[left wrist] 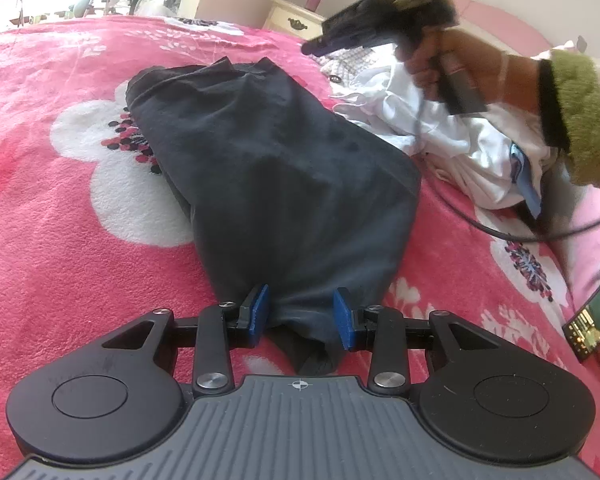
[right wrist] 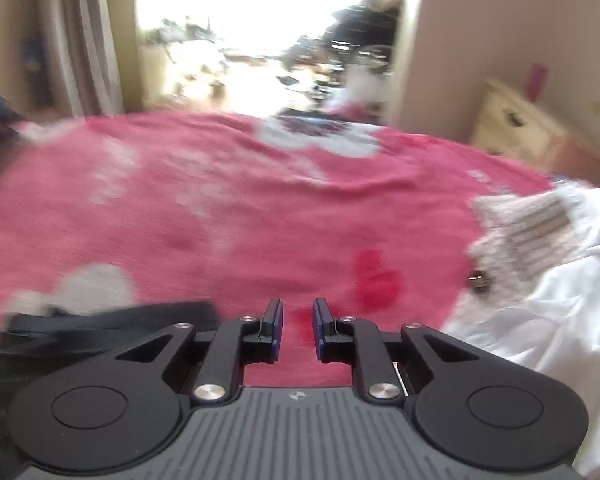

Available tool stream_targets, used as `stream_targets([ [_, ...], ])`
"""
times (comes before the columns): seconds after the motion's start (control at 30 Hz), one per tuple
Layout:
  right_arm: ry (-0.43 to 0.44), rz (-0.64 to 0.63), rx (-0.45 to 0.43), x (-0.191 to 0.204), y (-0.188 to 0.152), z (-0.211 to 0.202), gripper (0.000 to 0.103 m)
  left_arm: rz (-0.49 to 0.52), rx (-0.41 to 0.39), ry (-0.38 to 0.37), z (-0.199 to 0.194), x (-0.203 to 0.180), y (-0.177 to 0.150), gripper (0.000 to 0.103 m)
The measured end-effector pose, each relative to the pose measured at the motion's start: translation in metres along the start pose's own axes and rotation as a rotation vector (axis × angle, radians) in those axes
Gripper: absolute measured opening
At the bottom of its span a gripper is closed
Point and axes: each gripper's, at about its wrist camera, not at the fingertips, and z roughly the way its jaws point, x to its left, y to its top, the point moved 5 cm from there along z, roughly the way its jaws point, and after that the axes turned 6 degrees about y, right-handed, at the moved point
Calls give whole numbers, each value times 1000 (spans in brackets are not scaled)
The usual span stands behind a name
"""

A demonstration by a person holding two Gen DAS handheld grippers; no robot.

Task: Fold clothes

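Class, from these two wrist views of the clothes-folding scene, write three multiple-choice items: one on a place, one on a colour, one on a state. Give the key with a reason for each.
1. Where does the white garment pile lie relative to the dark folded garment in the left wrist view?
A. To its right
B. To its left
C. Under it

2. What colour is the blanket beneath the clothes?
A. Green with stripes
B. Pink with white flowers
C. Plain grey

3. What is the left gripper doing?
A. Shut on the white pile
B. Raised in the air, away from all cloth
C. Open, fingers either side of the dark garment's near end

Key: 1 A, the white pile sits right of the dark garment. 2 B, pink fleece with white blossoms shows. 3 C, the blue pads stand apart with dark cloth between them.
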Motion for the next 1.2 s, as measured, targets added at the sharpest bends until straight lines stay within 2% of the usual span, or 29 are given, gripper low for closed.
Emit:
stream_targets([
  [0.1, 92, 95, 49, 17, -1, -8, 25, 2, -5, -5, 0, 1, 0, 36],
  [0.17, 153, 158, 81, 28, -1, -13, 40, -3, -5, -7, 0, 1, 0, 36],
  [0.27, 224, 252, 132, 44, -1, -17, 41, -10, -2, -7, 0, 2, 1, 36],
  [0.47, 197, 408, 244, 66, 3, 8, 41, -6, -2, -7, 0, 1, 1, 37],
  [0.53, 164, 406, 257, 69, 2, 18, 39, -3, -3, -7, 0, 0, 1, 38],
  [0.7, 134, 434, 286, 68, -2, 31, 22, -5, -4, -12, 1, 0, 1, 39],
  [0.77, 128, 430, 290, 68, -1, 31, 19, -5, -5, -16, 1, 1, 1, 40],
  [0.87, 136, 414, 276, 70, 0, 31, 4, -4, -5, -22, 2, 1, 2, 40],
  [1.0, 175, 408, 240, 74, 5, 26, 1, -12, -7, -30, 3, 3, 2, 40],
  [1.2, 206, 450, 248, 74, 14, 17, 2, -17, -7, -37, 4, 4, 2, 40],
])
